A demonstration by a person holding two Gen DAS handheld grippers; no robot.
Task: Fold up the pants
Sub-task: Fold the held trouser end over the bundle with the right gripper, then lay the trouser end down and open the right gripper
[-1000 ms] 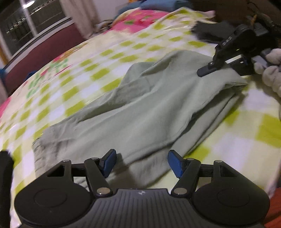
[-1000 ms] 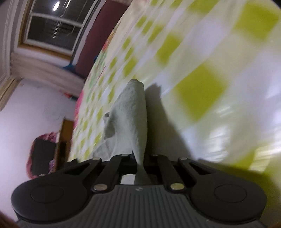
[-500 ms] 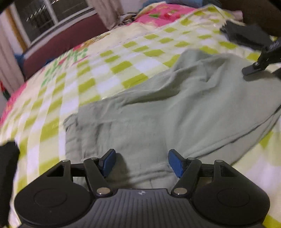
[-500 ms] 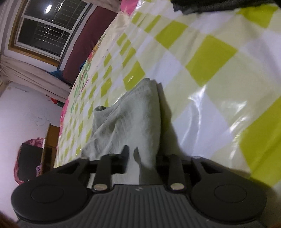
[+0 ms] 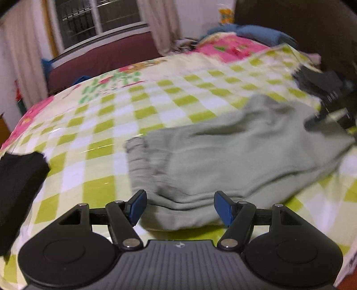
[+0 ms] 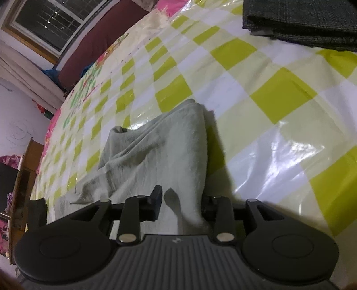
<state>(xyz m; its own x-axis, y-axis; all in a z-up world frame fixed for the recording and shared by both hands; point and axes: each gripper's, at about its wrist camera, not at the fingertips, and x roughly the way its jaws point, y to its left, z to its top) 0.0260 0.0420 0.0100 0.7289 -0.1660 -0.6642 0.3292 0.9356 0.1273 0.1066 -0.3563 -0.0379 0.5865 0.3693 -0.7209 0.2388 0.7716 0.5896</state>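
Pale green pants (image 5: pixel 223 156) lie folded lengthwise on a bed covered with a green and white checked sheet (image 5: pixel 107 133). My left gripper (image 5: pixel 179 206) is open, its blue fingertips either side of the near cuff end, just above the cloth. My right gripper (image 6: pixel 181 201) has its jaws open, with a fold of the pants (image 6: pixel 156 156) lying loose between them. The right gripper also shows in the left wrist view (image 5: pixel 330 116) at the far right, over the waist end.
A folded dark grey garment (image 6: pixel 308 20) lies at the top right. A black cloth (image 5: pixel 15 185) lies at the left bed edge. Pink bedding (image 5: pixel 227 46), a blue cloth and a maroon headboard (image 5: pixel 100 60) stand beyond.
My right gripper has opened and let the pants' edge go; the cloth has sunk onto the bed. My left gripper has swung left along the leg to the cuff end.
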